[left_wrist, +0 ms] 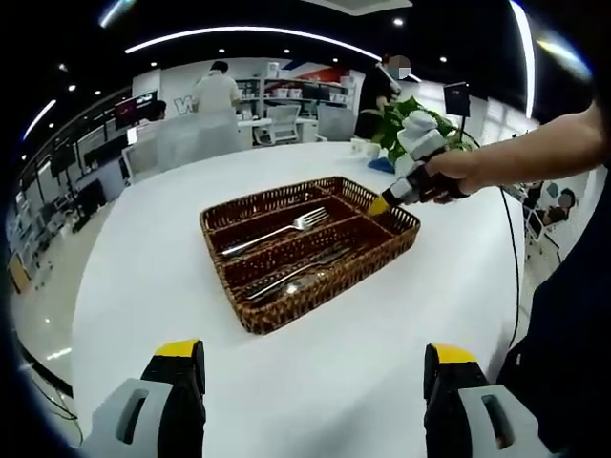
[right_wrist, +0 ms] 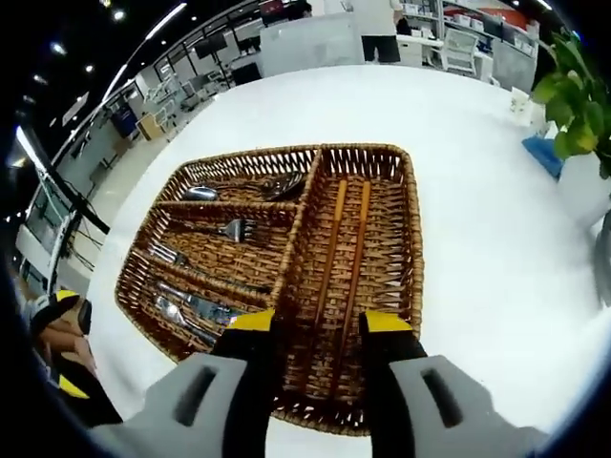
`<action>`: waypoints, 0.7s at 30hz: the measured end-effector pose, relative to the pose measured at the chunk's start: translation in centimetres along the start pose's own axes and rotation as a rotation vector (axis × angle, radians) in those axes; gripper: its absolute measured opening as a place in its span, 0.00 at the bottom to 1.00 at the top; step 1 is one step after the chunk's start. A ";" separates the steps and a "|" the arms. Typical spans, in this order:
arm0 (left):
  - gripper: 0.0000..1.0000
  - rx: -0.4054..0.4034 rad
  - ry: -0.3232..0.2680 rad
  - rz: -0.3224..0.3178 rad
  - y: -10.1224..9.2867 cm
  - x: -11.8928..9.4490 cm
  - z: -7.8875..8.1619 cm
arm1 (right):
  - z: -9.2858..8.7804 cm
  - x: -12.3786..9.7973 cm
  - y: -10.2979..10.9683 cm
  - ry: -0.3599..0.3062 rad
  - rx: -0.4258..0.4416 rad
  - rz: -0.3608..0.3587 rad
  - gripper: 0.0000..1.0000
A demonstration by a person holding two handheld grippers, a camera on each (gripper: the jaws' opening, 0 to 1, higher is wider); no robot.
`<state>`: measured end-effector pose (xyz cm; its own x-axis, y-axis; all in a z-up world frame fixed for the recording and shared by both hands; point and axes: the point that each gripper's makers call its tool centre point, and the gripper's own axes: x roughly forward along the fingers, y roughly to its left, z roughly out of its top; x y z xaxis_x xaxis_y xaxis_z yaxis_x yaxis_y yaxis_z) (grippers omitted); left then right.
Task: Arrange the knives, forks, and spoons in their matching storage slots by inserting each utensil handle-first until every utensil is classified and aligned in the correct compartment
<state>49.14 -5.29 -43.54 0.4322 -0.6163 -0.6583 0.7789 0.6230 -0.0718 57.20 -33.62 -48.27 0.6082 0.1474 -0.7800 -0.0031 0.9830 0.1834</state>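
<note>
Wicker basket sits directly beneath my right gripper, jaws narrowly parted astride two chopsticks for alignment, while my left gripper waits wide, empty, well short.

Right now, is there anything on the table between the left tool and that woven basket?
No. In the left gripper view, only bare white table lies between the open left tool and the wicker basket holding the cutlery.
</note>
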 end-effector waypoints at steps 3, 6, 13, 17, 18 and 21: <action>1.00 -0.011 0.007 -0.006 -0.2 0.1 0.1 | -0.4 -1.1 0.5 -0.030 -0.040 0.019 0.49; 1.00 -0.035 0.030 -0.011 -0.5 0.2 -0.1 | -0.6 -2.4 0.8 -0.071 -0.072 0.033 0.58; 1.00 -0.067 0.050 -0.008 -0.6 0.2 0.1 | -1.9 -5.4 1.8 -0.111 -0.133 0.069 0.75; 1.00 -0.077 0.041 -0.007 -0.6 0.3 0.6 | -2.5 -6.8 2.5 -0.126 -0.155 0.086 0.85; 1.00 -0.076 0.038 -0.005 -0.6 0.2 0.9 | -2.7 -7.2 2.7 -0.129 -0.171 0.088 0.87; 1.00 -0.081 0.030 -0.002 -0.5 0.1 1.3 | -3.0 -8.3 3.2 -0.143 -0.198 0.095 0.94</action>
<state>49.35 -6.31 -42.62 0.4161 -0.6038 -0.6799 0.7398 0.6596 -0.1330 49.72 -31.39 -42.99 0.7037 0.2372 -0.6697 -0.2123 0.9698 0.1204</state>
